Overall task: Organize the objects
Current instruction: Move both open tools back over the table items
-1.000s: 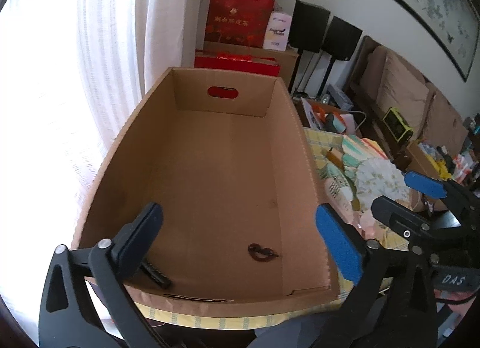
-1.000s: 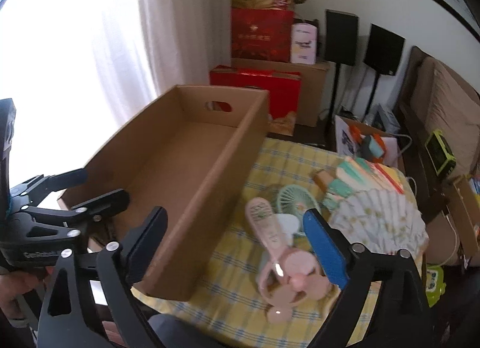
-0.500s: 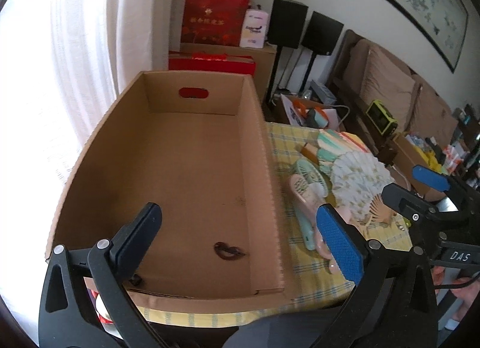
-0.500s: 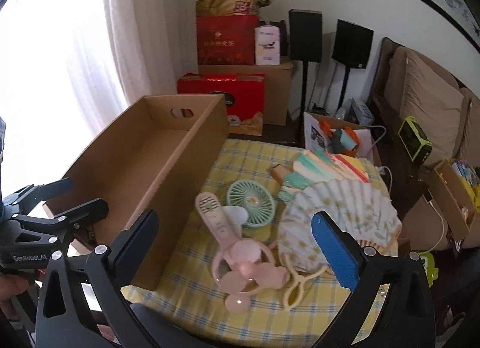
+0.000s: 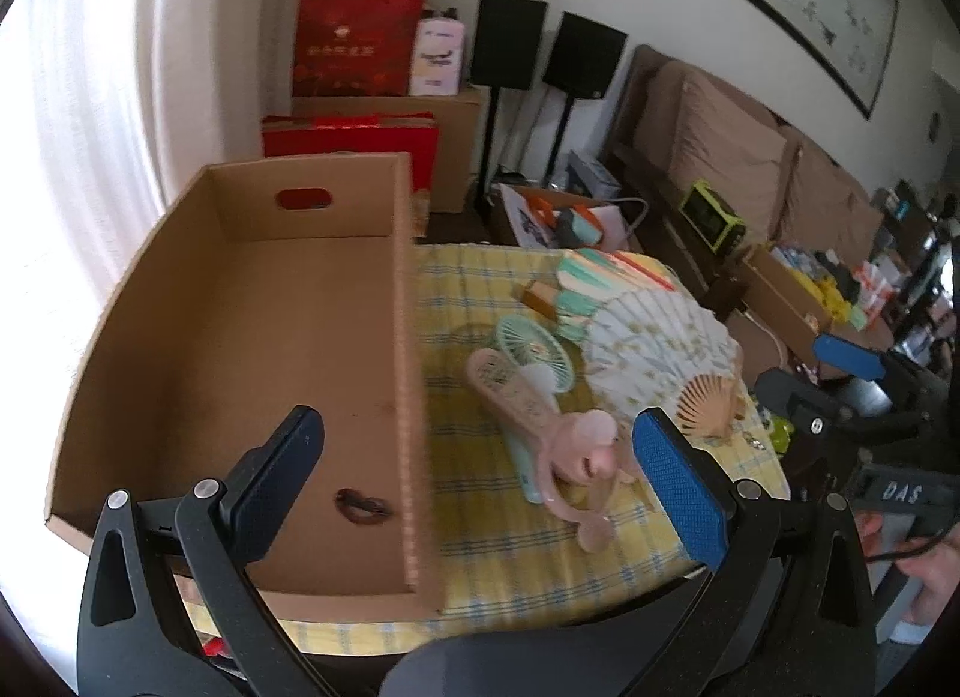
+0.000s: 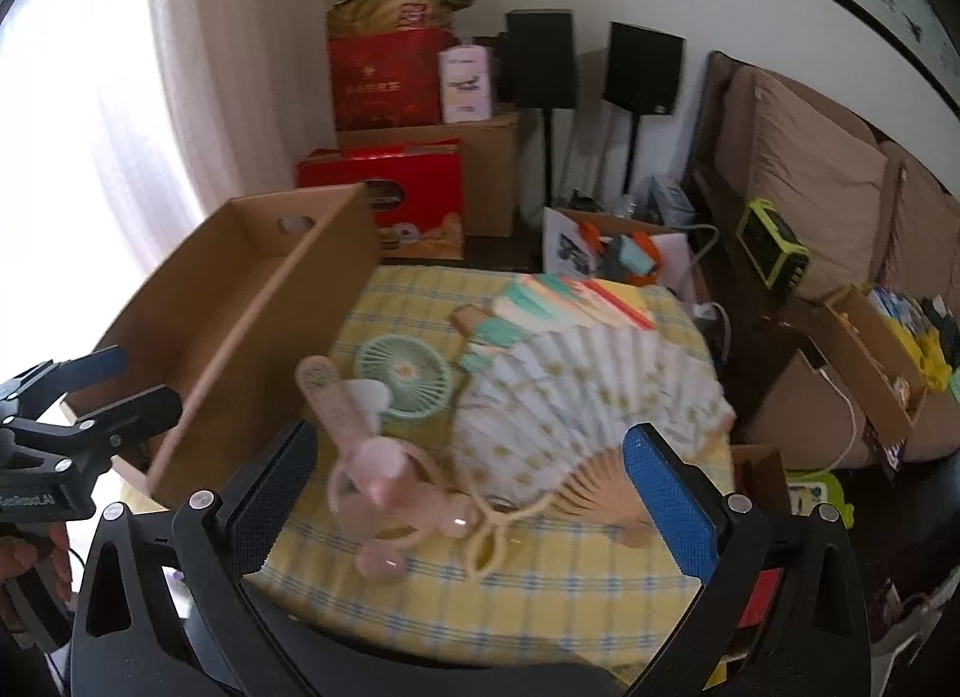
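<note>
Left hand-held gripper (image 5: 480,481) has its jaws wide with nothing between them, low centre of the left wrist view, straddling the box's right wall. Right hand-held gripper (image 6: 468,493) is also spread wide and empty, hovering above the pink fan (image 6: 360,445). Box (image 5: 252,337) fills the left half of the left view on the worktop (image 5: 480,565), which has a yellow check cloth; inside it lies only a small dark item (image 5: 363,508), lower centre. Right of the box: green fan (image 6: 402,376), paper fan (image 6: 576,397) spread open, striped fans (image 6: 570,301) behind it. The pink fan's handle overlaps the green fan's edge.
</note>
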`<state>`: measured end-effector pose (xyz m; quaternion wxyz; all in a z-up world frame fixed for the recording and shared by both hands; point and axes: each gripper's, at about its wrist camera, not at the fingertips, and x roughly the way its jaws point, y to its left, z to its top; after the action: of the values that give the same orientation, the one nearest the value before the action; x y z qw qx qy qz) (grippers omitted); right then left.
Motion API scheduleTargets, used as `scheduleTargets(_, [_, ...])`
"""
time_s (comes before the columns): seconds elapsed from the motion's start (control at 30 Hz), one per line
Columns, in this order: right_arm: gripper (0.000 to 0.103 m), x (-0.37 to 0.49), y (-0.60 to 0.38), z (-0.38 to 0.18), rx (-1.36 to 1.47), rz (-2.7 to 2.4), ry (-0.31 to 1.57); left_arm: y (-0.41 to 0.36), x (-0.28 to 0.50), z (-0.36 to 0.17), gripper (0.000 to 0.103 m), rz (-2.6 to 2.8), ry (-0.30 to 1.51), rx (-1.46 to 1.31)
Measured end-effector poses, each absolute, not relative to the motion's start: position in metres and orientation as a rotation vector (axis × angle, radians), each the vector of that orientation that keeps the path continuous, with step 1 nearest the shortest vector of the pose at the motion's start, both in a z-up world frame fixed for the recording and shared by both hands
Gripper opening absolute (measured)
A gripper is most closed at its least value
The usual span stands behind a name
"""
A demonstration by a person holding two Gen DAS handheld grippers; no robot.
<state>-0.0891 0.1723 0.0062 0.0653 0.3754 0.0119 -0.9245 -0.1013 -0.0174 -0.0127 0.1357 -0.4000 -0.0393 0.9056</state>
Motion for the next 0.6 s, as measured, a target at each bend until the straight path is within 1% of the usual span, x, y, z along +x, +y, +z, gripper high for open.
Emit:
scheduleTargets(0.47, [0.103, -0.074, 0.251, 0.0, 1.206, -2.88, -0.08, 0.049, -0.092, -0.039, 0.103, 2.489, -0.011, -1.196])
scheduleTargets(0.57, [0.103, -0.071, 0.263, -0.005, 1.222, -2.892, -0.085, 0.062, -0.088, -0.046, 0.098, 2.465, 0.009, -1.198])
scheduleTargets(0.6, [0.102, -0.07, 0.266, -0.007, 1.23, -2.897, -0.084, 0.067, -0.087, -0.049, 0.093, 2.452, 0.017, -1.203])
